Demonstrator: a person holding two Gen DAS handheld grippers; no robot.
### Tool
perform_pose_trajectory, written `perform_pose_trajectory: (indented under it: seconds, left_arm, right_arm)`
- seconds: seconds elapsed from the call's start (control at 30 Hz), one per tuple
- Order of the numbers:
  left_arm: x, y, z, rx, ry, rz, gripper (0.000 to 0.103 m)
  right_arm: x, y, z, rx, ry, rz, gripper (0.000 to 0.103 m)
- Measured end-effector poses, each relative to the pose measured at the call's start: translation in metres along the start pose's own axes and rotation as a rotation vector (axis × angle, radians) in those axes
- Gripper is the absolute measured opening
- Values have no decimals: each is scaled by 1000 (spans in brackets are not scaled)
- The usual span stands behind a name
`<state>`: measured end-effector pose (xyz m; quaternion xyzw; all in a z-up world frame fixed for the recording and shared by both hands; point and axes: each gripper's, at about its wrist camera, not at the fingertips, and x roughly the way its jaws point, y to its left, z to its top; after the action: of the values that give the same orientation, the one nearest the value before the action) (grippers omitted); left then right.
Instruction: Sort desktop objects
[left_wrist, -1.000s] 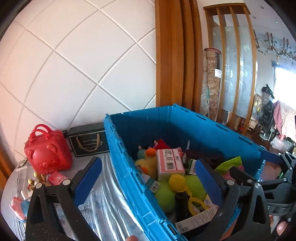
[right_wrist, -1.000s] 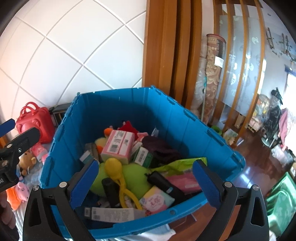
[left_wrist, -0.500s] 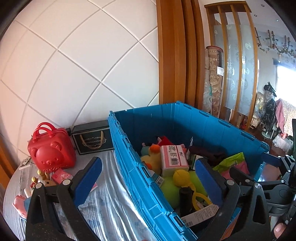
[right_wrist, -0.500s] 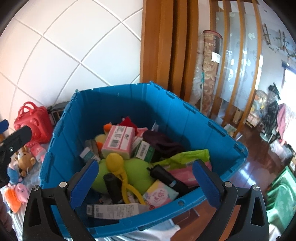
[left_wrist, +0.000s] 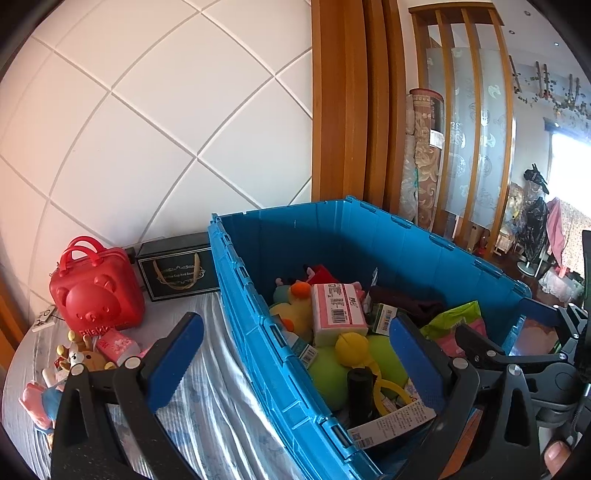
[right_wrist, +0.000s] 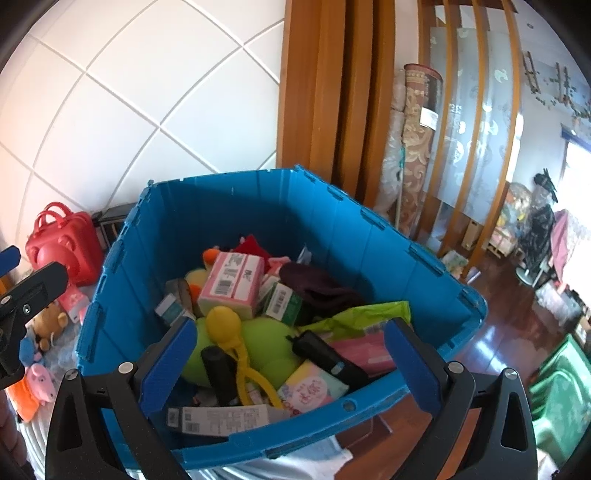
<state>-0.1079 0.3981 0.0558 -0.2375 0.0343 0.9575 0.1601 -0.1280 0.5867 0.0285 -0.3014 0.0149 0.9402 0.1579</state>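
Observation:
A big blue crate (left_wrist: 258, 295) (right_wrist: 388, 236) stands on the table, piled with a pink barcoded box (left_wrist: 338, 308) (right_wrist: 232, 282), a yellow duck plush (left_wrist: 295, 306), green balls (right_wrist: 266, 350), a yellow clacker toy (right_wrist: 225, 328) and black cylinders. Left of it lie a red bear case (left_wrist: 94, 291) (right_wrist: 64, 243), small plush toys (left_wrist: 83, 356) and a pink packet (left_wrist: 118, 345). My left gripper (left_wrist: 299, 363) is open astride the crate's left wall. My right gripper (right_wrist: 288, 365) is open above the crate's near rim. Both hold nothing.
A black gift box (left_wrist: 177, 271) sits against the white tiled wall behind the crate. The table wears a shiny striped cloth (left_wrist: 207, 417). Wooden posts and a rolled carpet (right_wrist: 417, 140) stand behind; wood floor and a green bin (right_wrist: 557, 410) lie to the right.
Both grippers have drawn back and risen a little, so the crate looks smaller and lower in both views. Jaws stayed open; nothing was grasped.

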Motion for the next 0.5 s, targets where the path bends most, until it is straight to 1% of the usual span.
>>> perform_pose_trajectory:
  seconds: [0.5]
  left_arm:
    - [-3,-4,-1,6,-3,-3,102]
  right_arm:
    - [2,-5,-2,-1,7,-1,103]
